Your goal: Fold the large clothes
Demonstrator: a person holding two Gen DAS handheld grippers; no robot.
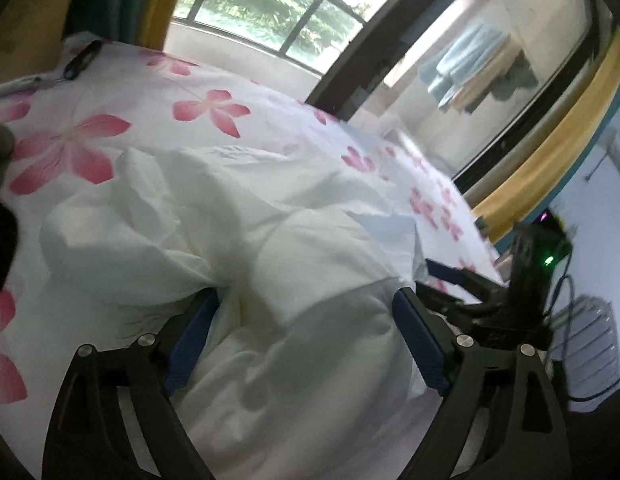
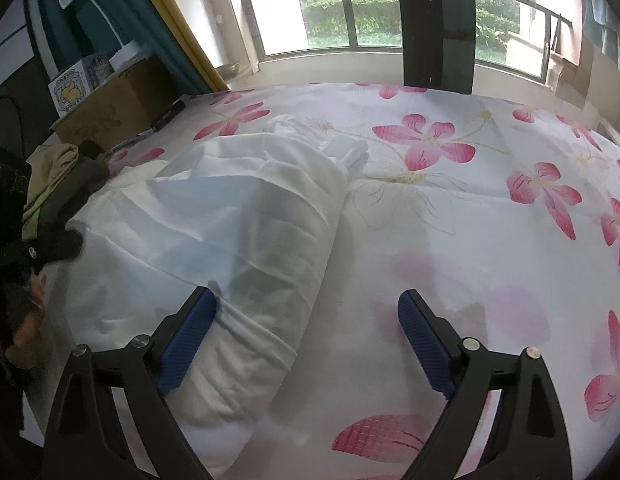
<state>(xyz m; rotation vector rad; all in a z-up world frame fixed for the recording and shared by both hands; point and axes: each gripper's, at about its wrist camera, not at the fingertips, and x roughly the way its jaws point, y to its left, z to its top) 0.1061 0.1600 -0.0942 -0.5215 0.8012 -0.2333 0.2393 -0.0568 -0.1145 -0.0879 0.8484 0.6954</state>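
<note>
A large white garment (image 1: 237, 240) lies crumpled on a bed covered by a white sheet with pink flowers (image 1: 109, 136). My left gripper (image 1: 305, 304) is open, its blue pads on either side of a bulge of the white cloth. The right gripper shows at the right edge of the left wrist view (image 1: 450, 276). In the right wrist view the garment (image 2: 237, 216) lies as a long folded bundle on the sheet (image 2: 470, 216). My right gripper (image 2: 305, 304) is open above the bundle's near end, its left pad (image 2: 185, 340) against the cloth.
A pile of dark and tan clothes (image 2: 53, 184) lies at the bed's left edge beside a cardboard box (image 2: 109, 112). A dark slim object (image 2: 167, 116) lies near the far left corner. A window (image 2: 350, 16) and a dark post (image 2: 438, 20) stand behind the bed.
</note>
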